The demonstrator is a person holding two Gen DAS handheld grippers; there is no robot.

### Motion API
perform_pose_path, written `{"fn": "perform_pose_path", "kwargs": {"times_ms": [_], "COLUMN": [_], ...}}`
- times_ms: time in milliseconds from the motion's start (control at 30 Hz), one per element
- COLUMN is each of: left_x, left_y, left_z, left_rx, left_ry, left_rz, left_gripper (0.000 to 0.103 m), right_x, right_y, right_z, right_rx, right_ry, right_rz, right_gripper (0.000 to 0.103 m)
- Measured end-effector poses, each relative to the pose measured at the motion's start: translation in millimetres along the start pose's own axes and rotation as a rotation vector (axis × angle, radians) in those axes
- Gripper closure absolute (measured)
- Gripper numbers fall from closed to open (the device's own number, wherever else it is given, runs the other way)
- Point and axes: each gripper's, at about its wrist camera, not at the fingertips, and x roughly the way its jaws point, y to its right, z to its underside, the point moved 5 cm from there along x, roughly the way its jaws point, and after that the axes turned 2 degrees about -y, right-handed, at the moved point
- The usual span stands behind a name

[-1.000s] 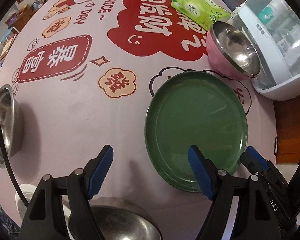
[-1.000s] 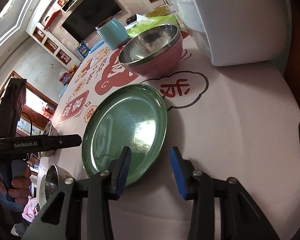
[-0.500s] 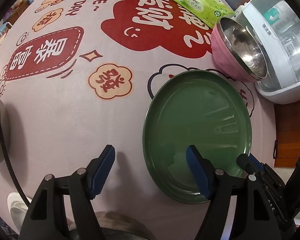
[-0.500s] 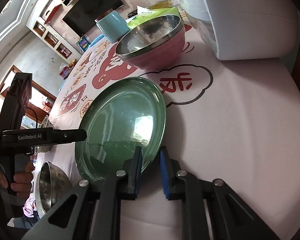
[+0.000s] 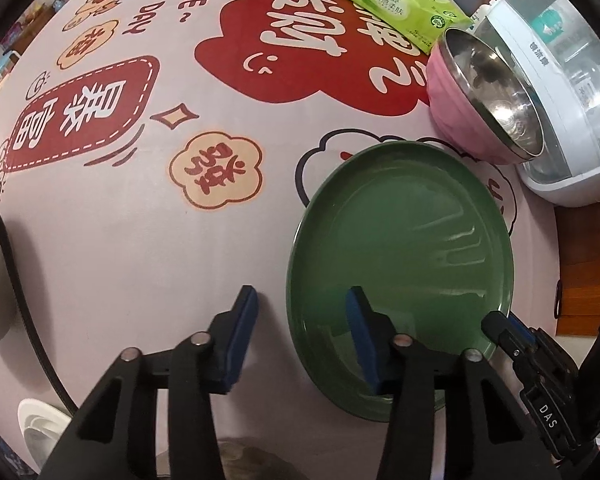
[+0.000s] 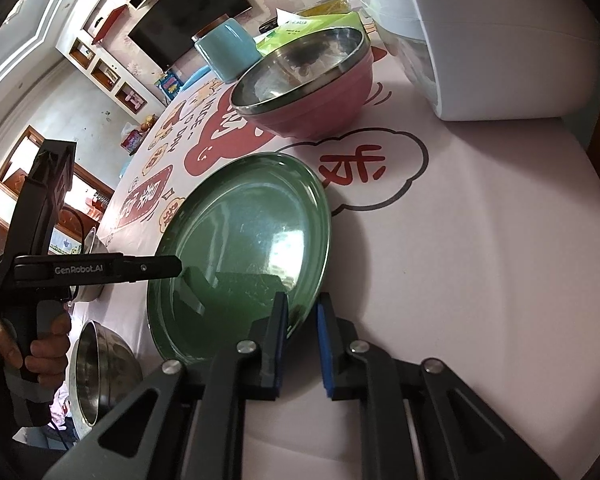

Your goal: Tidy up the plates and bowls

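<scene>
Green plate (image 5: 404, 256) is lying flat on the bench (image 5: 140, 240), its near-left rim passing between my left fingers (image 5: 300, 336), which are closing but not yet pinching, so both hands can share the lift. Beyond sits a pink bowl (image 5: 452, 92). From the right view, my right fingers (image 6: 302, 340) are clenching the plate's (image 6: 244, 240) near rim; the printed cloth (image 6: 460, 260) is running toward a television (image 6: 188, 16).

Green plate (image 5: 404, 240) lies flat on the table; pink bowl (image 5: 460, 92) (steel-lined, upright) sits just beyond it.
</scene>
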Motion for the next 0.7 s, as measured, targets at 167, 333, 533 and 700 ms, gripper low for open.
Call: {"fn": "perform_pose_path", "kwargs": {"times_ms": [167,333,533,700], "left_x": [-1.6,-3.2,-3.7,-3.0], "left_y": [6.0,6.9,5.7,4.7], "left_z": [-1.7,-2.0,-1.6,-2.5], "left_rx": [0.007,-0.009,-0.011,-0.013], "left_ry": [0.003,0.008,0.006,-0.008], "left_rz": [0.009,0.023,0.02,0.01], "left_gripper": [0.076,0.079,0.08,0.08], "right_x": [-0.3,-1.3,-1.4,-0.9], "right_y": [1.8,2.9,2.7,1.7], "right_z": [0.2,0.7,0.5,0.1], "right_rx": [0.006,0.005,-0.002,-0.012], "right_ry": [0.001,0.001,-0.004,-0.017], "right_rz": [-0.014,-0.021,-0.023,-0.019], "right_gripper": [0.089,0.089,0.089,0.089]}}
